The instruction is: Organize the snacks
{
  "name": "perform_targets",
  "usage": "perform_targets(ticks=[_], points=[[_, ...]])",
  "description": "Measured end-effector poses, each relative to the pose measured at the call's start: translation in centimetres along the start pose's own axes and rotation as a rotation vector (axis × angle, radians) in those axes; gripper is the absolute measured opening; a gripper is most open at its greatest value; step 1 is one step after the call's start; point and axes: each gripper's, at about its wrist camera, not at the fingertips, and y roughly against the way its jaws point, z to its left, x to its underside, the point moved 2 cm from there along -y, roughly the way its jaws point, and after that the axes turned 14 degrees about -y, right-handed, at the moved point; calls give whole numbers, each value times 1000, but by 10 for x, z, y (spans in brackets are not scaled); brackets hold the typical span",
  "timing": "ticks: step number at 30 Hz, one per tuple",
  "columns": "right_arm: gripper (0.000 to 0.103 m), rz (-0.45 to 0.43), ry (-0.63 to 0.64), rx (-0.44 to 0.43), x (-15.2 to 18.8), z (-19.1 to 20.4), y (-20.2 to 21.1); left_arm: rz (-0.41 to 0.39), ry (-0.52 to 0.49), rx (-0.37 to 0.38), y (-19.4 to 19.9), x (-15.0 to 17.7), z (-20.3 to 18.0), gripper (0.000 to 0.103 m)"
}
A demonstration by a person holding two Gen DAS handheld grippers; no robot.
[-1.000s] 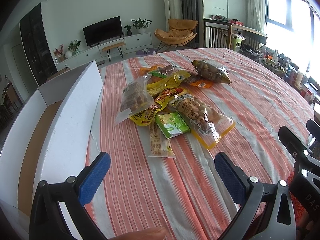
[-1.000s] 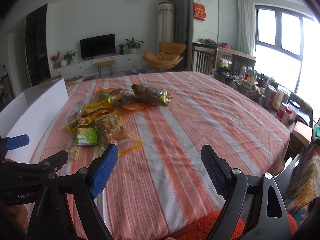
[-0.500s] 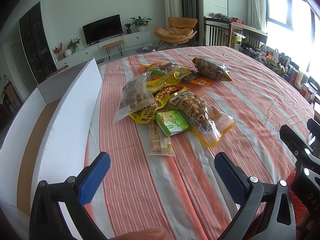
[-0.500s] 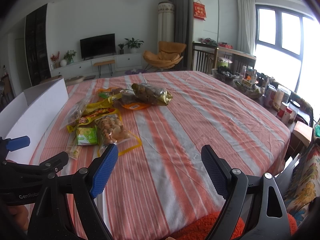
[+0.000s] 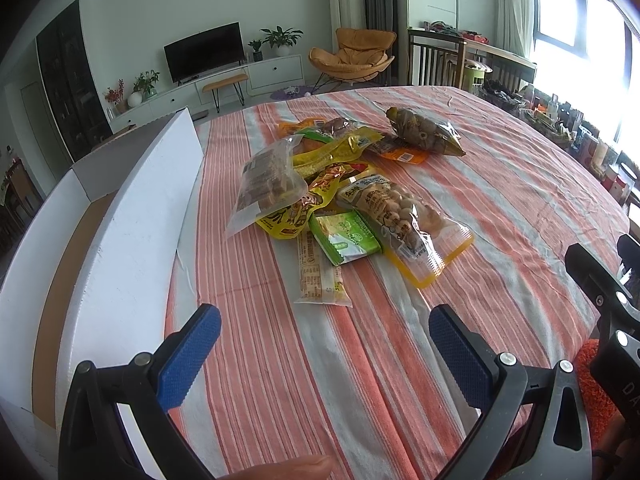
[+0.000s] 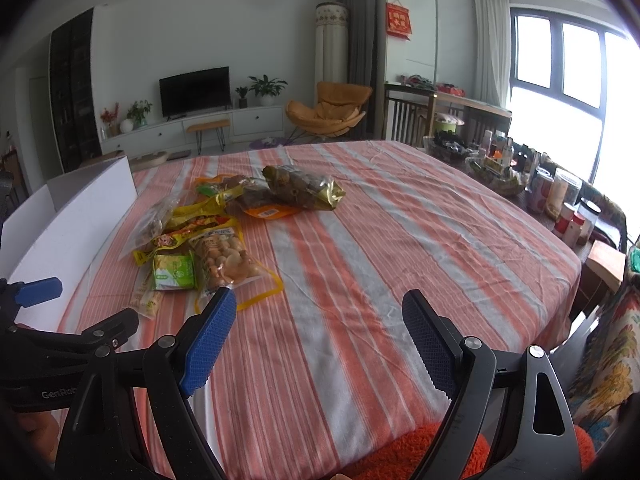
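Several snack packets lie heaped mid-table: a clear bag of brown cubes [image 5: 266, 184], a yellow-edged bag of round balls [image 5: 404, 222], a small green packet [image 5: 344, 236], a long wafer bar [image 5: 318, 276] and a gold bag of dark nuts [image 5: 422, 132]. The same balls bag [image 6: 226, 258] and green packet [image 6: 174, 272] lie left of centre in the right wrist view. My left gripper [image 5: 324, 354] hangs open just short of the wafer bar, with nothing between its pads. My right gripper [image 6: 318, 338] is open too, over bare cloth to the right of the pile.
An open white cardboard box [image 5: 132, 220] stands along the table's left side, close to the snacks. The striped orange tablecloth [image 6: 400, 220] runs to a rounded edge at the right. Jars and bottles [image 6: 560, 200] crowd a side surface beyond it. A fingertip [image 5: 288, 468] shows at the bottom.
The left gripper has crept slightly forward toward the snack pile and tilted down a little. The right gripper has hardly moved. Both stayed open.
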Motion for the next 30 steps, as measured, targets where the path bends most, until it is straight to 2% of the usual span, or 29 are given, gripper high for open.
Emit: perform_targets(ticks=[7,16,20,24,30], points=[[87,1,1,0,0,0,0,15,1,7,-2,0,0,103],[87,4,-3,0,0,0,-1,72,4,32,-16,4,0,103],[87,8,-8,-1,2,1,-1,129,1,43,-37,5,2,103],[87,24,-31,-1,6,-2,-1,203,44,71,-64,6,13,103],[87,56,-73,-1,4,-14,-8,238,59,75,-84,4,19,103]])
